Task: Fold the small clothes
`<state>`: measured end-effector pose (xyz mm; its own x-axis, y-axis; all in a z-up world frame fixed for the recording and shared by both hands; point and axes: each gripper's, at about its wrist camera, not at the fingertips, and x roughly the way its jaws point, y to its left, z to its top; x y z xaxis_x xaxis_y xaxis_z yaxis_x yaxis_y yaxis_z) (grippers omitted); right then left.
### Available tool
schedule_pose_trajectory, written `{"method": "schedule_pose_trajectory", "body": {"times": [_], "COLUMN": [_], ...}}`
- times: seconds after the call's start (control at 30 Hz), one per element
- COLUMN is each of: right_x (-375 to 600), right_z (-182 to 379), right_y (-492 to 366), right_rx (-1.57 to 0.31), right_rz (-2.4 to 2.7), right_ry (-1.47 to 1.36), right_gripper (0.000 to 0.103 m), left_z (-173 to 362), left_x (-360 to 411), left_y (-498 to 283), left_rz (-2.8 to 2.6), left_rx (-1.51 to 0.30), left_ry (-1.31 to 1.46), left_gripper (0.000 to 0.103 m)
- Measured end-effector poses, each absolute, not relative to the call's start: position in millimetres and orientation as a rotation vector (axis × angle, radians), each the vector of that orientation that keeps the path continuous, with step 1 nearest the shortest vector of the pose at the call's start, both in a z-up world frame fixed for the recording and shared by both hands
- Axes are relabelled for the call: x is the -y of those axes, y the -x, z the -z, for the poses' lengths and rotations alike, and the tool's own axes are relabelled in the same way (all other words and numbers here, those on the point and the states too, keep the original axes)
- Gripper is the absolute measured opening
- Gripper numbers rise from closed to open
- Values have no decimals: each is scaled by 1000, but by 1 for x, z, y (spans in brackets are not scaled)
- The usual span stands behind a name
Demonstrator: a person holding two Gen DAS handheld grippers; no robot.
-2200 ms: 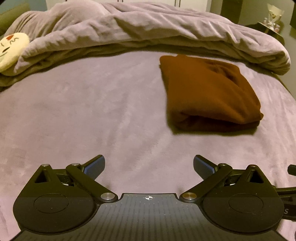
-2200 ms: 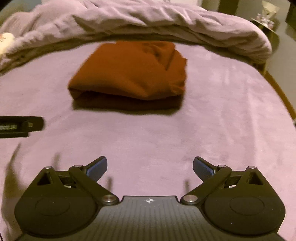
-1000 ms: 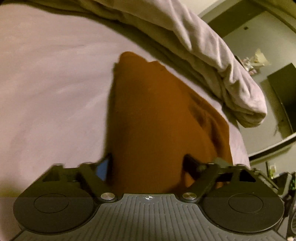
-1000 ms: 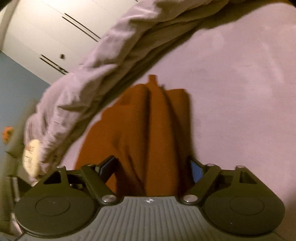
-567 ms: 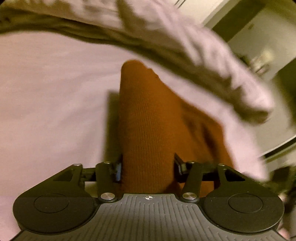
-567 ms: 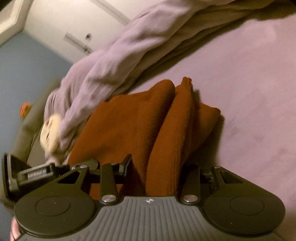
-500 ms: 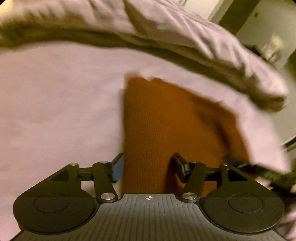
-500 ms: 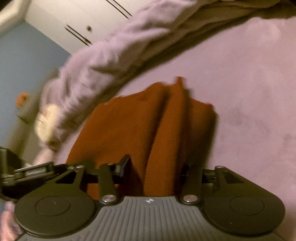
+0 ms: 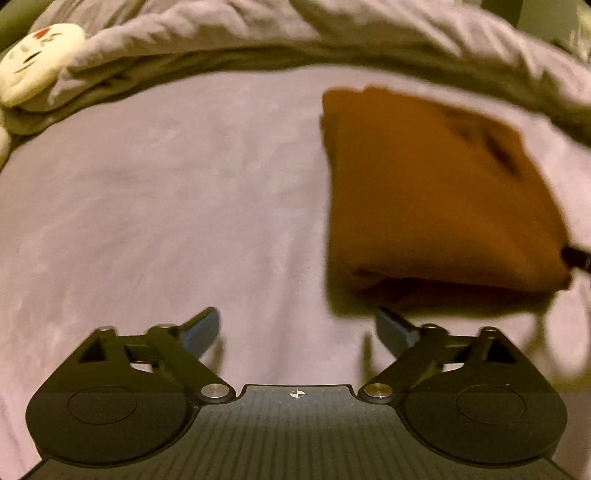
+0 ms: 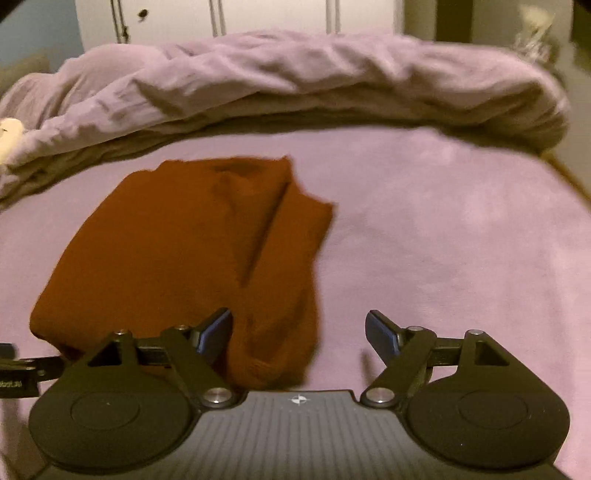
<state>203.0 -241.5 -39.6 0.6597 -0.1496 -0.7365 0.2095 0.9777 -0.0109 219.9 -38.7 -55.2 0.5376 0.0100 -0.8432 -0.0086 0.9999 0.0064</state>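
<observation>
through my left wrist camera, my left gripper (image 9: 297, 332) is hanging over bare purple bed cover (image 9: 166, 206), its jaws having just been opening, now spread wide with nothing between them. the folded rust-brown garment (image 9: 436, 199) is lying ahead and to the right, toward the bed's far right side, below the bunched duvet (image 9: 332, 33); a cream plush (image 9: 33, 62) is sitting at the far left corner. through my right wrist camera, my right gripper (image 10: 299, 332) is also standing open after just widening, the garment's (image 10: 184, 251) near edge lying between and under the jaws but untouched. a moment ago both claws were pinching it; i am reading this as the fold released and finished.
</observation>
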Motion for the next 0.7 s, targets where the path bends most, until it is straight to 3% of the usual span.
{"method": "schedule_pose_trajectory", "body": {"times": [0.07,0.23,0.7], "right_x": [238,218,165], "right_z": [32,30,-9], "right_y": [-187,-146,-115], "right_rx": [-828,-920,-925], "right_rz": [223,219,161], "right_ry": [-71,-103,-37], "right_gripper": [89,99,99], "left_z": [46,31,0], "left_x": [36,46,40], "left_y": [-205,-176,-143], "left_rz": [-5,7,38], "left_rx": [-975,-931,-895], "left_ry": [56,-1,-54], "left_gripper": [101,102,103]}}
